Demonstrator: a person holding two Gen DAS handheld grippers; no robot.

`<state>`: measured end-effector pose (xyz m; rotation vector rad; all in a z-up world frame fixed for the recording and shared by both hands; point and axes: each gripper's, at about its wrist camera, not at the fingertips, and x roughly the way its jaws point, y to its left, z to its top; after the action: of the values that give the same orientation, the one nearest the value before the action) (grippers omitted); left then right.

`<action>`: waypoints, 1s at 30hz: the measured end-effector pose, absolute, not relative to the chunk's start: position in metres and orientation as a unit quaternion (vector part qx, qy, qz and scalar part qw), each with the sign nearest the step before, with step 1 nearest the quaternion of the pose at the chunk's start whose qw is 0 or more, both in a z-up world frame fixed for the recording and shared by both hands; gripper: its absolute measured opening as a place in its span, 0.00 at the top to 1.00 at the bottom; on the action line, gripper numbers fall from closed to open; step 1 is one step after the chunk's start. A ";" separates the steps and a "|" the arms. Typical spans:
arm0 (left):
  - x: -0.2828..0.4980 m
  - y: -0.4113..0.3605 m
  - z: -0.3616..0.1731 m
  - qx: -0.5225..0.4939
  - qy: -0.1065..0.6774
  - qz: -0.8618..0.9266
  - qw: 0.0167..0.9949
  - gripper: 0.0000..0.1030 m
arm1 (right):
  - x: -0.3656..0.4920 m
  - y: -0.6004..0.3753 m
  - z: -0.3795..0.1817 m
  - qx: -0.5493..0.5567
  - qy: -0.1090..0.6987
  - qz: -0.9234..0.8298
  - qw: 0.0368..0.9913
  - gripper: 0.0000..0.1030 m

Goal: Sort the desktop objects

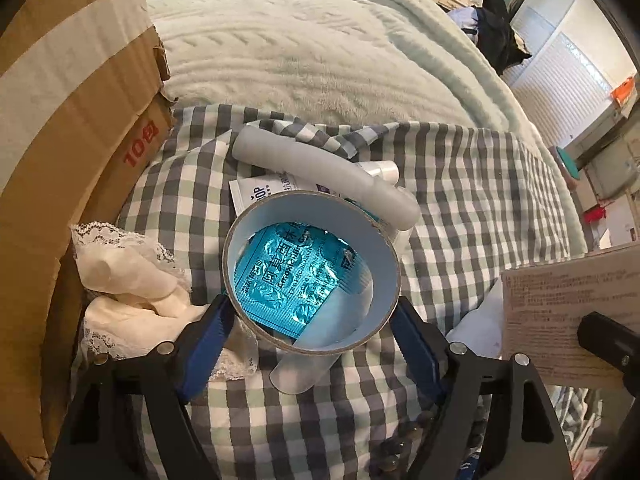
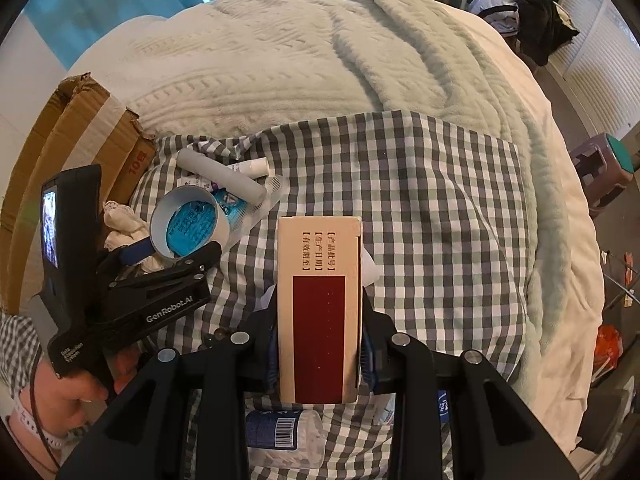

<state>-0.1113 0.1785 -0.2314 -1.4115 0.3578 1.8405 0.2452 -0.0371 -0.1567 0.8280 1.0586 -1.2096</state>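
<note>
The left gripper (image 1: 312, 312) pinches a roll of tape (image 1: 311, 270) between its blue-padded fingers (image 1: 208, 344), one pad on each side of the roll's outer wall. The roll is held with its open core facing the camera, pale blue inside, and through the core a teal foil blister pack of pills (image 1: 296, 276) shows on the surface beneath. In the right wrist view the same roll (image 2: 188, 222) sits at the front of the left gripper (image 2: 176, 252), over the left part of the checked cloth.

The right gripper (image 2: 320, 344) is clamped on a cream medicine box (image 2: 320, 308) with a dark red panel and printed Chinese characters on its upper face; the box stands lengthwise between the two fingers and pokes forward past them. In the left wrist view that box (image 1: 568, 312) appears at the right edge.

Both grippers hang over a grey-and-white checked cloth (image 1: 460, 208) spread on a bed, with a pale green blanket (image 1: 300, 48) behind it. Just beyond the tape roll lie a grey cylindrical tube (image 1: 320, 172), a small white bottle (image 1: 380, 170) partly under it, and a white packet (image 1: 256, 196) with printed text. A crumpled white lace fabric (image 1: 128, 276) lies left of the roll, beside a taped cardboard box (image 1: 72, 120). Under the right gripper, a clear bottle with a blue barcode label (image 2: 280, 432) lies on the cloth.
</note>
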 end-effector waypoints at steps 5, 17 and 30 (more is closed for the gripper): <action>-0.109 0.177 -0.217 -0.550 0.125 0.709 0.423 0.22 | 0.247 -0.038 -0.146 0.353 0.457 -0.528 0.622 0.71; -0.102 0.163 -0.169 -0.523 0.127 0.694 0.478 0.34 | 0.254 -0.031 -0.101 0.330 0.434 -0.555 0.628 0.71; -0.095 0.145 -0.178 -0.537 0.154 0.669 0.489 0.27 | 0.269 -0.030 -0.104 0.323 0.449 -0.561 0.616 0.71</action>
<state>-0.0947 0.1448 -0.1782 -1.3059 0.3735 1.6262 0.2688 -0.0303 -0.1041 0.7433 1.0350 -1.2932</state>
